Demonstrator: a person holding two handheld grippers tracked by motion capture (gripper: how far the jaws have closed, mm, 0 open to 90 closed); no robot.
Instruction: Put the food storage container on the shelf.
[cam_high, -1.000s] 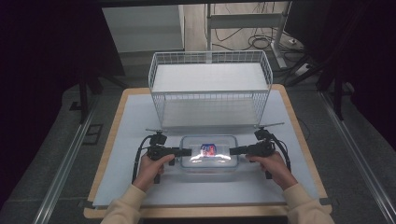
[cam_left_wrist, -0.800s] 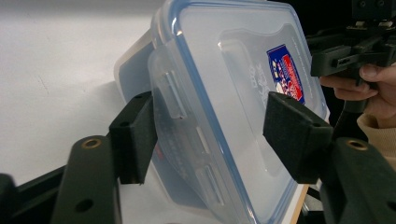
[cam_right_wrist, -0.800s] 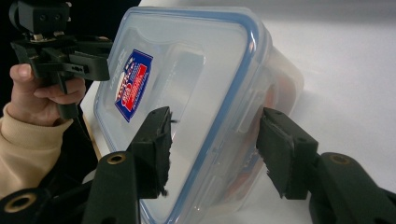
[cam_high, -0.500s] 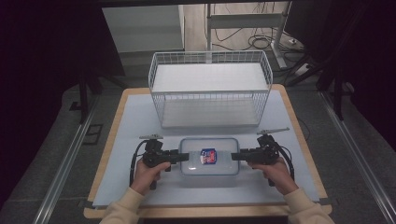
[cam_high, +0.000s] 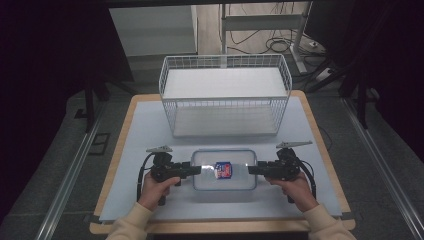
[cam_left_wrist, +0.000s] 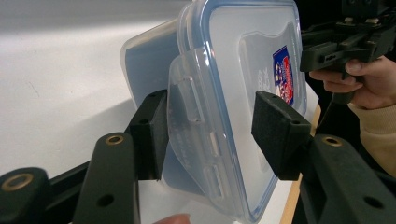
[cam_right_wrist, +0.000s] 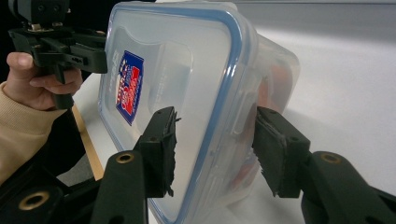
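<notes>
On the left of the high view, the person's left hand (cam_high: 159, 189) holds the left gripper (cam_high: 196, 170) level, pointing right at the short left end of a clear plastic food container (cam_high: 224, 184) with a blue-rimmed snap lid. In the left gripper view its jaws straddle that end's folded locking flap (cam_left_wrist: 194, 135); they have just been closing, one pad lies against the flap's outer side, and the other pad stands just off the lid face, so a firm clamp cannot be told from the frames. The container lies flat on the pale surface (cam_high: 145, 135), near the front edge and just in front of a white wire basket (cam_high: 225, 100), with a red and blue label (cam_high: 223, 170) on its lid. At the right, the right hand (cam_high: 295, 187) aims the right gripper (cam_high: 251, 170) leftward at the container's other short end. In the right gripper view its jaws stand half wide on either side of the lid edge, both pads apart from the plastic.
</notes>
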